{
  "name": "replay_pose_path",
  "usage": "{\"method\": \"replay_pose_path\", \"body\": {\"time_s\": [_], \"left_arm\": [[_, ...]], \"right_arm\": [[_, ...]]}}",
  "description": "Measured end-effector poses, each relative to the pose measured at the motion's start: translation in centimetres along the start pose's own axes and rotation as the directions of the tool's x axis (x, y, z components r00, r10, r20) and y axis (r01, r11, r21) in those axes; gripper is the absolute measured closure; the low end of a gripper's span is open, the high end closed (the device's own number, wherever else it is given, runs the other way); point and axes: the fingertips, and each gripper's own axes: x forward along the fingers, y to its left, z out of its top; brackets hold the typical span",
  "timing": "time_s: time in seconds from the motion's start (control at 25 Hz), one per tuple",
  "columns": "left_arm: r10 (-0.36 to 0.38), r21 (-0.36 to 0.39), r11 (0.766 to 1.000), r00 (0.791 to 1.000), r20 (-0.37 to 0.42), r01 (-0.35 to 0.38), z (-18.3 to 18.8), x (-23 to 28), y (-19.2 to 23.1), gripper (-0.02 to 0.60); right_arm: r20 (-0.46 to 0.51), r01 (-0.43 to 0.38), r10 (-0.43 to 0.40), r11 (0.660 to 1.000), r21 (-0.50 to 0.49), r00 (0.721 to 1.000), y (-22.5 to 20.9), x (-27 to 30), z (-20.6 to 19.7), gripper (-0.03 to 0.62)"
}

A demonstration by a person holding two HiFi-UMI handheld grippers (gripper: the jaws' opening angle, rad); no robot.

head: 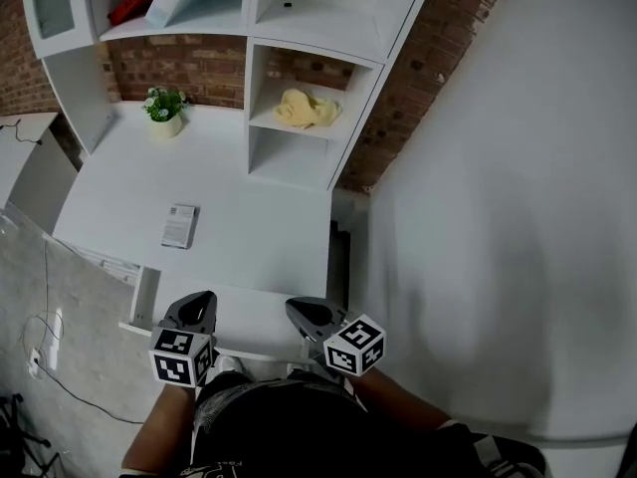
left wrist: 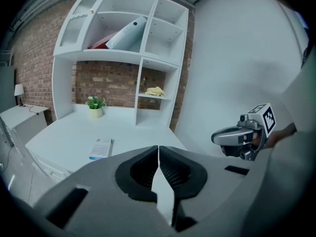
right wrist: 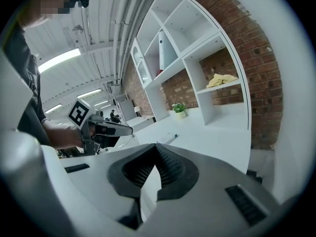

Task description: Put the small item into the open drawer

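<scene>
**Operator:** What do you find at the left?

**Inspector:** At the left-front edge of the table (head: 249, 237) there is what I take to be the open drawer (head: 105, 262), with paper showing inside. The view is too slight to confirm it. It projects clear of the tabletop, so you could feed it from above.

**Operator:** And the item?

**Inspector:** The small flat packet (head: 180, 226) lies face up on the table, on the drawer side. It is not in the drawer and is well apart from both of your tongs. It sits on bare surface, and the potted plant (head: 164, 108) is far behind it, so nothing obstructs an approach.

**Operator:** My left tongs?

**Inspector:** Your left tongs (head: 199, 302) hover over the near edge, pressed fully together with nothing between them. The left gripper view looks over the closed tips toward the packet. I judge that you are lining up on it.

**Operator:** And the right?

**Inspector:** Your right tongs (head: 299, 312), near the left pair, also meet at the tips and carry nothing. I judge them idle, held alongside for balance. Neither pair can take the packet as it stands, so whichever you use must open first.
</scene>
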Motion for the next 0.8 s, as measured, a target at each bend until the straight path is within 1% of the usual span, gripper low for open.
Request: {"method": "replay_pose_path", "body": {"time_s": [0.12,0.24,0.28,0.32,0.44,0.52,0.64,0.72,0.8], "left_arm": [[0.013,0.014,1.0,1.0,-0.004,-0.013,0.5,0.6,2.7,0.561],[0.023,-0.003,1.0,1.0,-0.006,-0.023,0.4,1.0,5.2,0.557],[0.028,-0.009,1.0,1.0,-0.009,-0.028,0.4,1.1,6.0,0.522],[0.034,-0.013,0.999,0.999,-0.014,-0.034,0.4,1.2,6.7,0.451],[0.052,-0.028,0.998,0.998,-0.024,-0.052,0.8,2.0,9.2,0.44],[0.067,-0.036,0.997,0.997,-0.037,-0.068,0.9,3.0,10.9,0.42],[0.096,-0.025,0.995,0.994,-0.06,-0.098,0.7,4.7,13.1,0.396],[0.105,-0.025,0.994,0.992,-0.075,-0.107,0.7,6.0,14.2,0.38],[0.108,-0.022,0.994,0.989,-0.106,-0.111,0.5,7.3,15.0,0.371]], "right_arm": [[0.012,0.024,-0.024,1.0,0.0,1.0,0.0,1.6,0.8,0.589],[0.005,0.039,-0.039,0.999,-0.001,0.999,0.4,3.0,0.9,0.589],[0.003,0.041,-0.041,0.999,-0.004,0.999,0.7,3.3,1.0,0.589],[0.001,0.044,-0.044,0.999,-0.007,0.999,0.8,3.6,1.1,0.589],[-0.01,0.045,-0.045,0.999,-0.019,0.999,1.1,4.4,1.7,0.589],[-0.022,0.037,-0.038,0.999,-0.039,0.999,1.3,5.1,2.0,0.589],[-0.029,0.019,-0.02,0.998,-0.061,0.999,1.5,6.4,2.6,0.589],[-0.031,0.007,-0.009,0.998,-0.068,0.999,1.5,7.2,3.1,0.589],[-0.034,-0.004,0.002,0.997,-0.071,0.999,1.4,8.0,3.5,0.589]]}}
